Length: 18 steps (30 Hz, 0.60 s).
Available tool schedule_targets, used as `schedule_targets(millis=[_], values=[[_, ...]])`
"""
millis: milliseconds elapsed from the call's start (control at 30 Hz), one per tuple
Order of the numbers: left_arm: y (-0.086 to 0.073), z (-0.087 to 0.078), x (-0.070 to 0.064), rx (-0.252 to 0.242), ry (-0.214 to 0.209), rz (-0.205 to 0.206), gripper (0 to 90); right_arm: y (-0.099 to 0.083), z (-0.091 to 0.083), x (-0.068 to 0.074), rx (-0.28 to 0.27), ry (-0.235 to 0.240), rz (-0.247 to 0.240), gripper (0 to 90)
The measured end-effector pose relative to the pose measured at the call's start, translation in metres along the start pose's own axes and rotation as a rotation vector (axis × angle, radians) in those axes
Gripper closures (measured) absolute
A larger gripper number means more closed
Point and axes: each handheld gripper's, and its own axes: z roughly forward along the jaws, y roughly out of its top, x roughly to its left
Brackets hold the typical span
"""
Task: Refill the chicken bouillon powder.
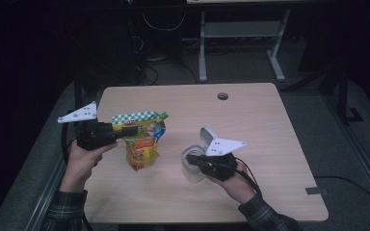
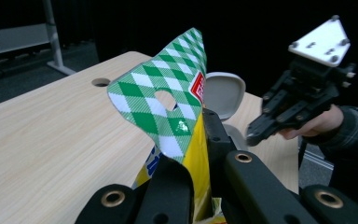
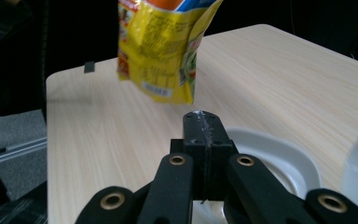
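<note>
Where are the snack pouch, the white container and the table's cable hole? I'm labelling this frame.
snack pouch (image 1: 142, 144): high view, on its yellow front panel.
white container (image 1: 191, 169): high view, on its near wall beside the right gripper.
cable hole (image 1: 222, 96): high view, on the round opening near the table's far edge.

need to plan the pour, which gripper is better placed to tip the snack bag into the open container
Left, probably. The left gripper is shut on the snack bag near its top, holding it off the table. The right gripper is shut at the open container.
</note>
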Motion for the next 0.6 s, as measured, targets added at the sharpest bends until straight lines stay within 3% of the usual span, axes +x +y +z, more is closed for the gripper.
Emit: schedule_targets(millis=[267,600], values=[[0.004,0.000,-0.006,0.003,-0.028,-0.006,90.0,0.013,0.029,0.006,0.021,-0.012,-0.020,89.9],[0.012,0.000,-0.017,-0.020,-0.066,-0.016,90.0,0.026,0.054,0.011,0.011,-0.049,-0.034,89.9]])
